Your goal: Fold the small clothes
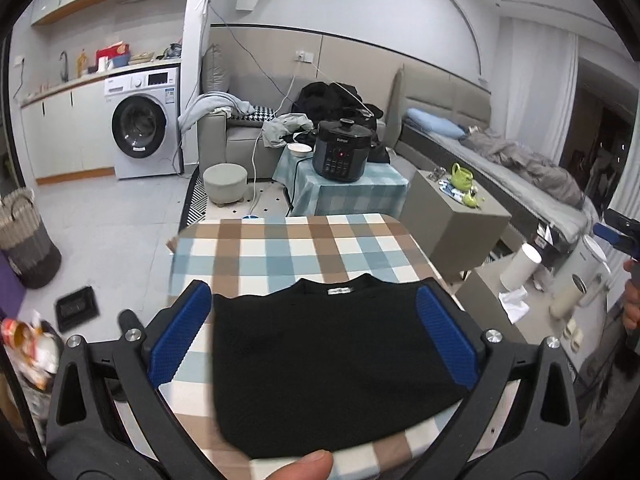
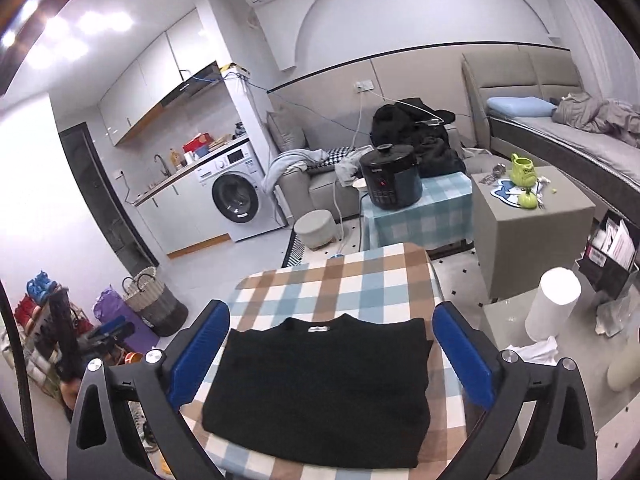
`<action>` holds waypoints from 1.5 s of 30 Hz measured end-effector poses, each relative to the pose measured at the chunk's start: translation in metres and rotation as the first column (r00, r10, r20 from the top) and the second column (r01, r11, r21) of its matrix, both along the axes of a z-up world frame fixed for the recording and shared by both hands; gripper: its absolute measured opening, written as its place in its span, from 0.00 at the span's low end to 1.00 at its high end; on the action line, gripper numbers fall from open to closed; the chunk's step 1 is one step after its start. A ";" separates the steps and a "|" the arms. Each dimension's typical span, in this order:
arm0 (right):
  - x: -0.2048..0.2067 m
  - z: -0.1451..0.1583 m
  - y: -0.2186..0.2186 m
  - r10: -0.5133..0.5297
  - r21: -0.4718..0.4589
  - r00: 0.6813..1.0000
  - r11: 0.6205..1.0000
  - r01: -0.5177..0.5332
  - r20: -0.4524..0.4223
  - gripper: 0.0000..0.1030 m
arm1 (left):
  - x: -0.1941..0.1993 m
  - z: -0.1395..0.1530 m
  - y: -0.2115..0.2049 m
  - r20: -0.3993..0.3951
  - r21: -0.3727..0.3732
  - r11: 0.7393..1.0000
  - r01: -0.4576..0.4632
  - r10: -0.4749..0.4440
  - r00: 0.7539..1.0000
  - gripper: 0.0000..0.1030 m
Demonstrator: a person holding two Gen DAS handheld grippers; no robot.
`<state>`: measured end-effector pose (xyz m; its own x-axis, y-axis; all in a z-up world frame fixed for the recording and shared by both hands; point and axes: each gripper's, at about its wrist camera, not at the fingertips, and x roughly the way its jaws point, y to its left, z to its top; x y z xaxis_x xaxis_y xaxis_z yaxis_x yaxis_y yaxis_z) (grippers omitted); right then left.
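The black sweater (image 2: 320, 392) lies folded flat on the checked tabletop (image 2: 340, 280), both the left gripper (image 1: 316, 336) and right gripper (image 2: 332, 360) spread wide and empty above it, so a careless dip could drag the folds loose.

A small table draped in a brown, blue and white checked cloth (image 1: 280, 248) (image 2: 340, 280) carries the work, its far edge rounded at the corners. Lying flat on it, at the near end, is a black knit garment folded into a neat rectangle (image 1: 332, 360) (image 2: 324, 388), its neckline with a small white label turned toward the far side. The far half of the cloth shows only its checks. The garment's near edge runs close to the table's near edge.
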<state>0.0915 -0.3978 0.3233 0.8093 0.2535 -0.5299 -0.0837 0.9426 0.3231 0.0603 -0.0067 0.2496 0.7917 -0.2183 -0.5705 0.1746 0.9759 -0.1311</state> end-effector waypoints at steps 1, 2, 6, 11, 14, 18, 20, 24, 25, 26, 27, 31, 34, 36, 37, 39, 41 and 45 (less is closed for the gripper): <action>-0.002 0.004 0.001 0.007 0.006 1.000 1.000 -0.006 -0.004 1.00 | -0.004 0.014 0.007 0.005 0.010 1.000 -0.013 0.013 1.000 0.99; -0.003 0.008 0.001 0.019 0.013 1.000 1.000 -0.019 -0.007 1.00 | -0.008 0.031 0.014 0.018 0.016 0.999 -0.031 0.031 0.999 0.99; -0.008 0.032 0.001 0.025 0.002 0.999 1.000 -0.025 -0.020 1.00 | -0.016 0.085 0.036 0.019 0.003 1.000 -0.028 0.028 0.999 0.99; -0.020 0.070 0.012 0.016 -0.092 1.000 0.996 -0.015 0.006 1.00 | -0.018 0.138 0.047 0.004 0.009 1.000 -0.002 0.002 1.000 0.99; -0.026 0.050 0.015 0.025 -0.108 0.999 0.994 -0.027 -0.020 1.00 | -0.028 0.118 0.045 -0.011 0.042 0.999 0.011 -0.010 1.000 0.99; -0.025 -0.029 0.010 0.061 -0.024 0.993 0.998 -0.064 -0.102 1.00 | -0.033 0.039 0.043 -0.064 -0.004 1.000 0.014 -0.015 0.998 0.99; -0.023 -0.081 0.009 0.073 0.003 0.986 0.997 -0.074 -0.151 1.00 | -0.035 -0.007 0.043 -0.095 -0.016 1.000 -0.010 0.008 0.995 0.99; -0.021 -0.167 0.009 0.061 0.033 0.972 0.998 -0.055 -0.229 1.00 | -0.038 -0.104 0.041 -0.168 0.014 0.996 -0.084 0.085 0.982 0.99; -0.019 -0.185 0.010 0.048 0.034 0.968 0.999 -0.041 -0.245 1.00 | -0.040 -0.123 0.039 -0.181 0.033 0.994 -0.105 0.110 0.977 0.99; -0.018 -0.201 0.010 0.037 0.028 0.966 0.999 -0.031 -0.256 1.00 | -0.040 -0.141 0.037 -0.196 0.057 0.991 -0.122 0.131 0.972 0.99; -0.016 -0.220 0.012 0.029 0.024 0.962 0.999 -0.023 -0.272 1.00 | -0.039 -0.157 0.035 -0.216 0.090 0.986 -0.142 0.159 0.963 0.99; -0.011 -0.257 0.019 -0.006 -0.050 0.962 0.999 -0.007 -0.272 1.00 | -0.035 -0.221 0.024 -0.278 0.156 0.975 -0.161 0.200 0.939 0.99; -0.009 -0.280 0.023 -0.016 -0.073 0.964 0.997 -0.004 -0.266 1.00 | -0.034 -0.255 0.027 -0.297 0.142 0.969 -0.201 0.236 0.925 0.99; -0.008 -0.295 0.023 -0.049 -0.087 0.967 0.996 0.028 -0.249 1.00 | -0.031 -0.270 0.027 -0.311 0.139 0.967 -0.214 0.248 0.917 0.99; -0.007 -0.301 0.025 -0.062 -0.098 0.968 0.994 0.039 -0.243 1.00 | -0.028 -0.278 0.027 -0.318 0.148 0.965 -0.217 0.254 0.913 0.99; -0.006 -0.316 0.025 -0.085 -0.093 0.968 0.994 0.065 -0.237 1.00 | -0.027 -0.290 0.028 -0.333 0.147 0.962 -0.229 0.266 0.905 0.99; -0.004 -0.333 0.024 -0.087 -0.040 0.960 0.996 0.079 -0.267 1.00 | -0.022 -0.300 0.033 -0.350 0.123 0.963 -0.240 0.268 0.898 0.99; -0.007 -0.347 0.016 -0.065 0.070 0.951 0.993 0.090 -0.301 1.00 | -0.025 -0.312 0.052 -0.374 0.062 0.956 -0.288 0.290 0.881 0.99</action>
